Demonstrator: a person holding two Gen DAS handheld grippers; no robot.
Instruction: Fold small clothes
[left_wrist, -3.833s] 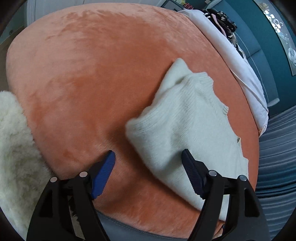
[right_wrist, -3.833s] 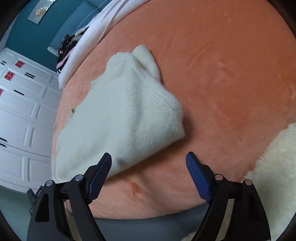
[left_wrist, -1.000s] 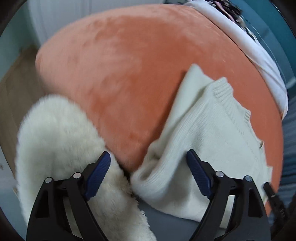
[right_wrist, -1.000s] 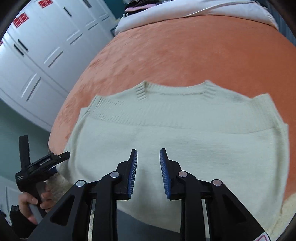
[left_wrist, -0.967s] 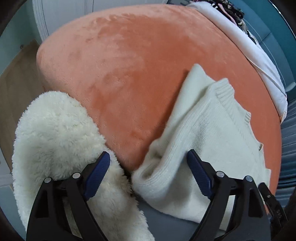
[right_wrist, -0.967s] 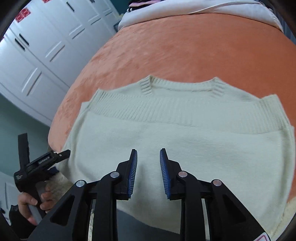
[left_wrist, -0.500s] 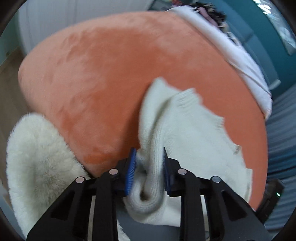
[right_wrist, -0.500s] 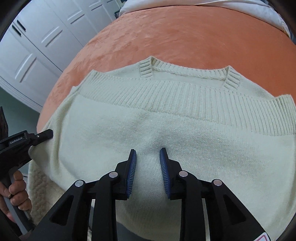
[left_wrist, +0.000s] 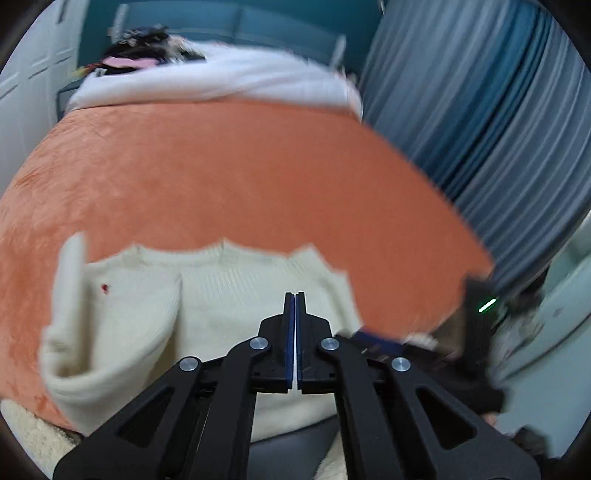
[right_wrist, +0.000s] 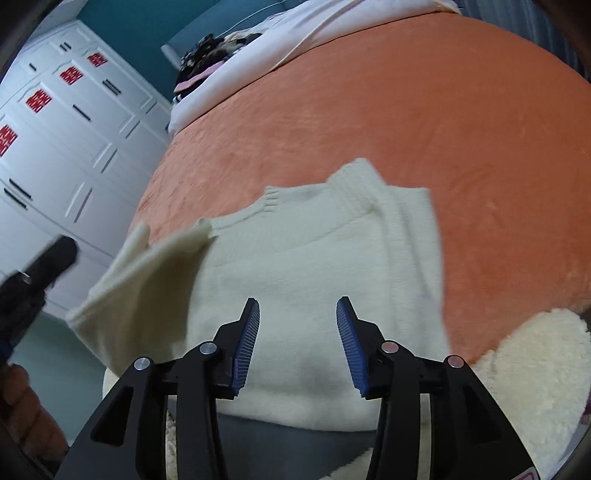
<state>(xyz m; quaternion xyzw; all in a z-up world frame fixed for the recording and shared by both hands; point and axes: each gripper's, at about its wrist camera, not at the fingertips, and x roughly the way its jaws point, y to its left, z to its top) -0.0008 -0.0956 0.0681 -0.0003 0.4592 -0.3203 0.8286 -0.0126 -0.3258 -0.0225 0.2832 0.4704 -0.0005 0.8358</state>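
Sweater (right_wrist: 306, 280): cream knit, soft, light, floppy; left flap folded inward at 9 o'clock. Best pinched at ribbed hem corners. Left gripper (left_wrist: 295, 314) pressed together, empty. Right gripper (right_wrist: 297, 332) spread, empty.

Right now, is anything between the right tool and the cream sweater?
Nothing visible. The right tool hovers open directly over the cream sweater, which lies on the orange blanket with no object in the gap.

Both the left claw (left_wrist: 295, 325) and the right claw (right_wrist: 297, 343) look alike — black skeletal arms, silver screws, ribbed blue pads (right_wrist: 246, 343).
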